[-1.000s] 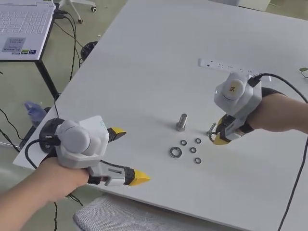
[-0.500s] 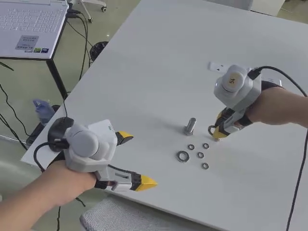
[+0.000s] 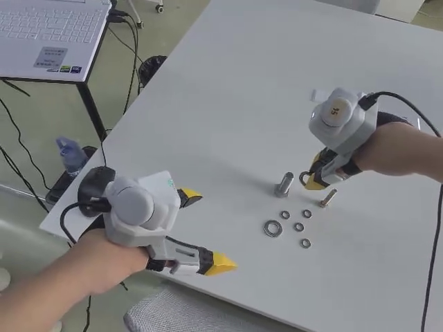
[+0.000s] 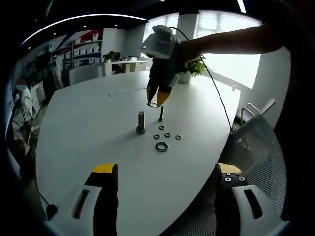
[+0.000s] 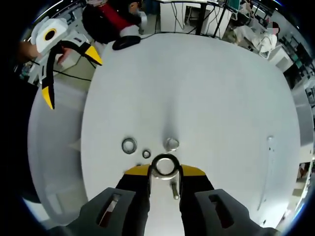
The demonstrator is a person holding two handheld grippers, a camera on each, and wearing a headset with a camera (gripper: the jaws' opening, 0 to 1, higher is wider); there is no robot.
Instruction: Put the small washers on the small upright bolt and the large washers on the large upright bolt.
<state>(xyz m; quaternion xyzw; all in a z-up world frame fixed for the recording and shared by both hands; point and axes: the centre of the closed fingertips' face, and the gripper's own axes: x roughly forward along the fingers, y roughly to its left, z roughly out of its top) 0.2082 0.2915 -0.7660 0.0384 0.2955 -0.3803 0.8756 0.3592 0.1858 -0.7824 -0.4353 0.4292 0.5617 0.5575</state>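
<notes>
While the right tool (image 3: 310, 182) is pinching a large washer (image 5: 165, 156) beside the large bolt (image 3: 284, 184), mid-frame, the left tool (image 3: 208, 229) is idling open; misaligned, the washer is risking a snag on the bolt's top.

— What sort of place is this?
— An office, I'd say, perhaps half lab. There's a long white desk (image 3: 228, 83) like a meeting table, a mesh chair (image 4: 261, 152) drawn up to it, and an open laptop (image 3: 48, 34) on a side stand.
— What else points that way?
— Shelves (image 4: 86, 49) of boxes along the far wall, a potted plant (image 4: 194, 69) by big windows (image 4: 231, 66), and a power strip (image 3: 320, 95) lying on the desk.
</notes>
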